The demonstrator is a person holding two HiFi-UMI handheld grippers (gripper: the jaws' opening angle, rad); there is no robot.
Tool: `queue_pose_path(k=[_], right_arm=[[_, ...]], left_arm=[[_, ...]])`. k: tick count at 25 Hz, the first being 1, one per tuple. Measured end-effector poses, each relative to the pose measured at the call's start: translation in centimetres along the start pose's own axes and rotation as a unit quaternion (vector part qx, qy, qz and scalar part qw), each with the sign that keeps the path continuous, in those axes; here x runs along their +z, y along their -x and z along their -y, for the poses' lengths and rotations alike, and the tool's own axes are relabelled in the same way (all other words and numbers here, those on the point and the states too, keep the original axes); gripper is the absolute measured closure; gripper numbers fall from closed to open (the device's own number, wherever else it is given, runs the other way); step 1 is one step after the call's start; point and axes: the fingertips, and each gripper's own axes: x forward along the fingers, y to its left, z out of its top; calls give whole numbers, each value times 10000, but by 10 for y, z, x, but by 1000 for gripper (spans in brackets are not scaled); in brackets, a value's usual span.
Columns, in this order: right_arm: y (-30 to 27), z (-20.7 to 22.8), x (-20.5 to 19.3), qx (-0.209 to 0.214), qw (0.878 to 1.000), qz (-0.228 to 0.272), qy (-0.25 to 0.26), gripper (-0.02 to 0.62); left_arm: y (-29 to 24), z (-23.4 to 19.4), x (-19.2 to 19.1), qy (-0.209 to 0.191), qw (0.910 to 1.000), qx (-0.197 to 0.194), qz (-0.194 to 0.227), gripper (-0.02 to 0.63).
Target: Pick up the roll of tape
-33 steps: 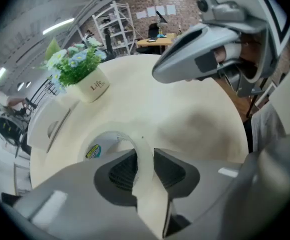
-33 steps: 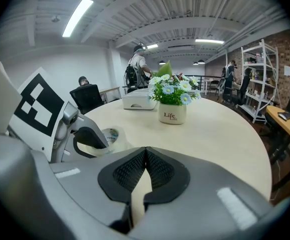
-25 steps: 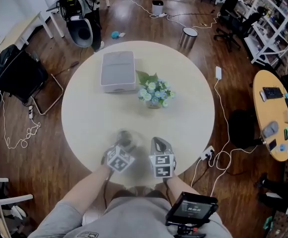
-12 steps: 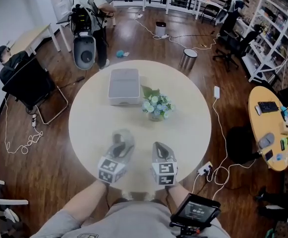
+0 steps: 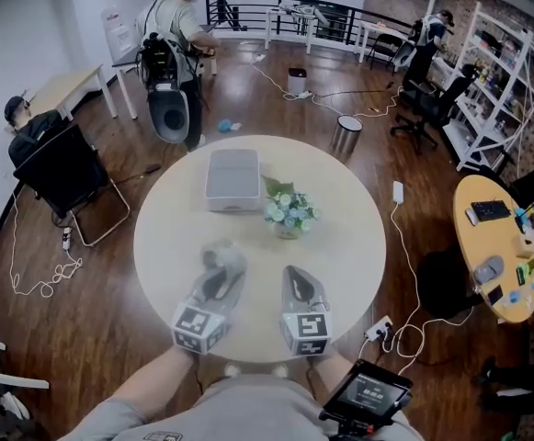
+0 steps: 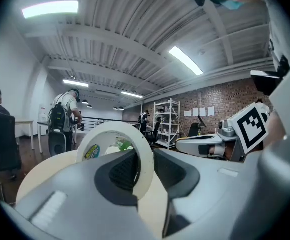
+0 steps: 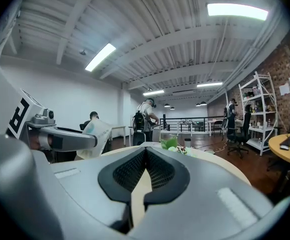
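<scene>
Head view: round cream-coloured table (image 5: 358, 246) with both hand-held grippers over its 6 o'clock edge. The left gripper (image 5: 221, 266) is clamped on the wall of a white ring-shaped roll of tape (image 5: 222, 251), blurred here, at about 7 o'clock on the tabletop. In the left gripper view, one pad sits inside the roll (image 6: 105, 131) and the other outside. The right gripper (image 5: 296, 281), at 5 o'clock, is closed and empty, its pads meeting at the tips. A grey rectangular box (image 5: 232, 177) lies at 11 o'clock, with a small pot of pale flowers (image 5: 289, 214) just beside it at its 4 o'clock.
</scene>
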Motion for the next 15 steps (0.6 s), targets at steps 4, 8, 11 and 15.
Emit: queue_pose_path(k=[4,8,11,15], right_arm=[[0,-3,12,11,9999,143,67,583],[4,-3,17,0,9999,138,83,583],[6,-3,22,27,9997,209,109,583],[7,-5,23,13,9997,209,104,583]], left_arm=[[4,1,9,1,9999,-11,154,509],[4,5,13,-19,9998,-10,198,509],[3,8,19,-78,9997,-14,227,509],[4,10,25,-154,9993,-44,332,509]])
